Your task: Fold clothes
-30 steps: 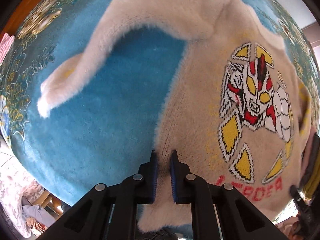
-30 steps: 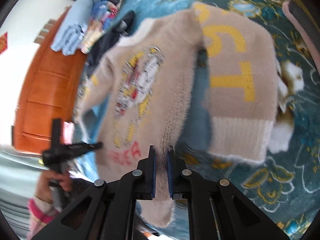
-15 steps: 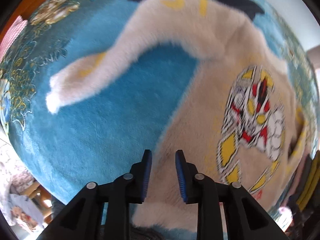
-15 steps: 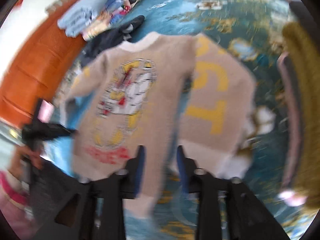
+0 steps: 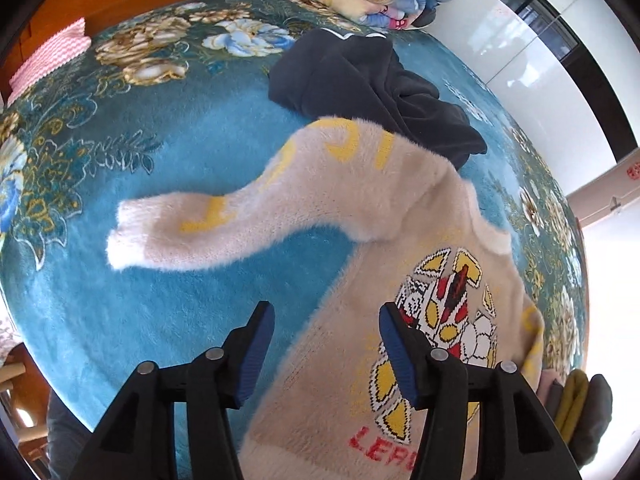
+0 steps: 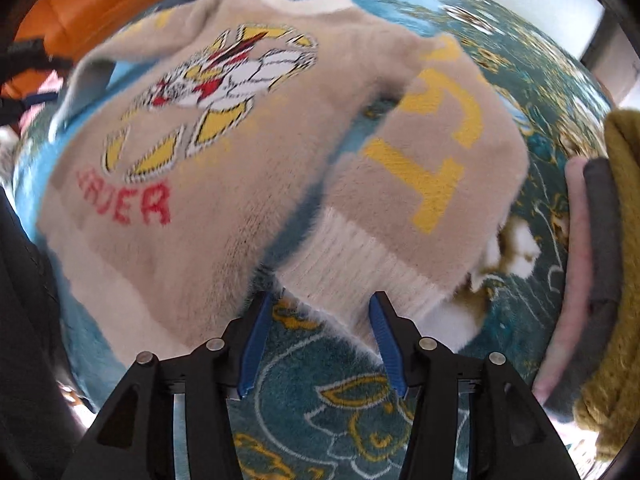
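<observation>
Left wrist view: sweater (image 5: 360,360) lies face-up on the blue blanket (image 5: 140,300), body ahead and right of the left gripper (image 5: 326,354).
Left gripper: jaws spread, holding nothing, over the sweater's side edge.
Left sleeve (image 5: 248,216): stretched out sideways, cuff pointing left, long axis across the view.
Right gripper (image 6: 318,344): released, empty, poised just at the white cuff.
Right sleeve (image 6: 432,152): lies alongside the body, its cuff next to the hem.
Nearer arm: left, judged, for the outstretched sleeve.
</observation>
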Tool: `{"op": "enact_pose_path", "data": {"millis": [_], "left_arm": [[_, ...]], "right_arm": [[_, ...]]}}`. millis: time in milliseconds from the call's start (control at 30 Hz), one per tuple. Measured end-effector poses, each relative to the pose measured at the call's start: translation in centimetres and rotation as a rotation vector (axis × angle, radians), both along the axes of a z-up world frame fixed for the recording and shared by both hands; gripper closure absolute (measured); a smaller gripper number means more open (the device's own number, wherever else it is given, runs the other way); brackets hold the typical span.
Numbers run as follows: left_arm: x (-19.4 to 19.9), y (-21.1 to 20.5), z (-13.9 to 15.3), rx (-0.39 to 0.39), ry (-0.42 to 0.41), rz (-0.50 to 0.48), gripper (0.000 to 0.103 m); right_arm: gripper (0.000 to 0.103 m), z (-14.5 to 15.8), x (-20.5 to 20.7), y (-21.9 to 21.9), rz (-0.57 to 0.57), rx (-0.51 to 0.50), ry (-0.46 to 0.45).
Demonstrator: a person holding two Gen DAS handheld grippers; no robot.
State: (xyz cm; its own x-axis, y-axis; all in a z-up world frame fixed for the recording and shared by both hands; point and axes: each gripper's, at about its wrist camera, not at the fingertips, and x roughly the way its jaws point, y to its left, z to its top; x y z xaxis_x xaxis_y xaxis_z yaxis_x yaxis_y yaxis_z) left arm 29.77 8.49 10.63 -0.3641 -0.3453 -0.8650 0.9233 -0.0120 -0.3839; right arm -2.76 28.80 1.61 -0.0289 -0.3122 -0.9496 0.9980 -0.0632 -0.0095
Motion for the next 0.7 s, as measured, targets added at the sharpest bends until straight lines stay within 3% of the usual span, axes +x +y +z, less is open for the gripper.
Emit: {"op": "enact_pose_path", "data": {"millis": [167, 267, 367, 500, 567, 700], "left_arm": [[-1.0, -0.3, 0.1, -0.012, 0.012, -0.018, 0.044], [-1.4, -0.2, -0.3, -0.004, 0.009, -0.033, 0.044], [-2.2, -0.3, -0.3, -0.003, 0.013, -0.041, 0.044], [-2.9, -0.2, -0.2, 0.0, 0.054, -0.034, 0.044], [-3.2, -0.2, -0.2, 0.004, 0.078, -0.023, 0.044], [-3.9, 0.0, 0.0, 0.006, 0.143, -0.006, 0.044]], "right_arm": [[0.053, -0.3, 0.1, -0.2, -0.009, 0.011, 0.044], [0.066, -0.2, -0.5, -0.4, -0.045, 0.023, 0.06], [0.093, 0.1, -1.6, -0.5, -0.098, 0.039, 0.067], [0.094, 2.6, -6.2, 0.5, -0.294, -0.018, -0.252], [0.094, 4.8, -8.0, 1.2, -0.355, -0.093, -0.381], [0.094, 11.4, -10.0, 1.6, -0.375, -0.288, -0.576]]}}
